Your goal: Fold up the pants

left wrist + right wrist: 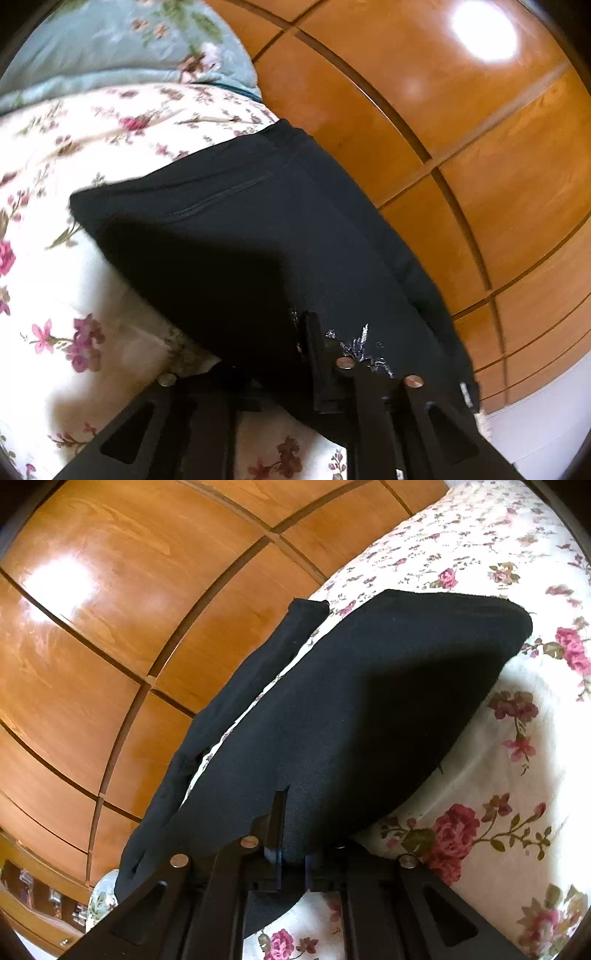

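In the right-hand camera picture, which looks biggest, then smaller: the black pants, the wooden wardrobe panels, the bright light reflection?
1 and 2, too close to rank: glossy wooden wardrobe panels and black pants.
3. Bright light reflection, clearly smallest.

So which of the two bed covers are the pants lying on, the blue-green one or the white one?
The white floral cover. The black pants lie across it, near the wardrobe-side edge, while the blue-green floral cover is farther back, clear of them.

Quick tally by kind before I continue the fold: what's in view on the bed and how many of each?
Black pants: 1
Floral bedsheet: 1
Blue floral quilt: 1
Grippers: 2, left gripper and right gripper, each with jaws closed on the pants
Total: 5
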### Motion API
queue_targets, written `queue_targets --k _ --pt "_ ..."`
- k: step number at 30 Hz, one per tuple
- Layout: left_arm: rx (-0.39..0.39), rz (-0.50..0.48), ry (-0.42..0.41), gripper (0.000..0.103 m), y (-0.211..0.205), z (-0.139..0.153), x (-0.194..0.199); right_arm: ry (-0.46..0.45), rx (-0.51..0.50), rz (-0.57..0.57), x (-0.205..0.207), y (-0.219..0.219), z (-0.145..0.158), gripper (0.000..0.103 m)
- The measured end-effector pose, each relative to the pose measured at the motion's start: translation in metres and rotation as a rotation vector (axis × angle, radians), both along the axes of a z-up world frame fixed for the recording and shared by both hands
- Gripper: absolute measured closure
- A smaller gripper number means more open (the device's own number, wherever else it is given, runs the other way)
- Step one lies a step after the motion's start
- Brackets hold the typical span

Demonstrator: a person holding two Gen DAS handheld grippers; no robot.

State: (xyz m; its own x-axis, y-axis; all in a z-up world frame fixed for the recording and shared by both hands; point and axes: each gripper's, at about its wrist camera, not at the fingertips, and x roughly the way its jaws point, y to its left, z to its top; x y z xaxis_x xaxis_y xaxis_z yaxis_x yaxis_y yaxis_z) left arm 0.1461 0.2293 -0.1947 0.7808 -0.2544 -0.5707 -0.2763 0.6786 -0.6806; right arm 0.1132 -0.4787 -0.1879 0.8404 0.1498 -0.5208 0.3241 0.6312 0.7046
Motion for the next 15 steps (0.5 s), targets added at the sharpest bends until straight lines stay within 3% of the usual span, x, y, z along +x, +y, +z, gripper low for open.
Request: queue_targets --k 6,12,15 --pt "0.039 0.022 -0.016 0.096 -0.007 0.007 -0.01 -0.068 -0.021 -0.052 -0.02 0.001 0.006 0.096" --pt "-0.067 0.051 -0.055 0.097 0.0 0.019 -0.03 -0.099 -0.023 -0.104 -0.04 0.0 0.016 0.096" --pt "-0.04 0.035 -0.091 0.097 0.0 0.036 -0.043 -0.128 -0.067 -0.086 -0.051 0.006 0.033 0.096"
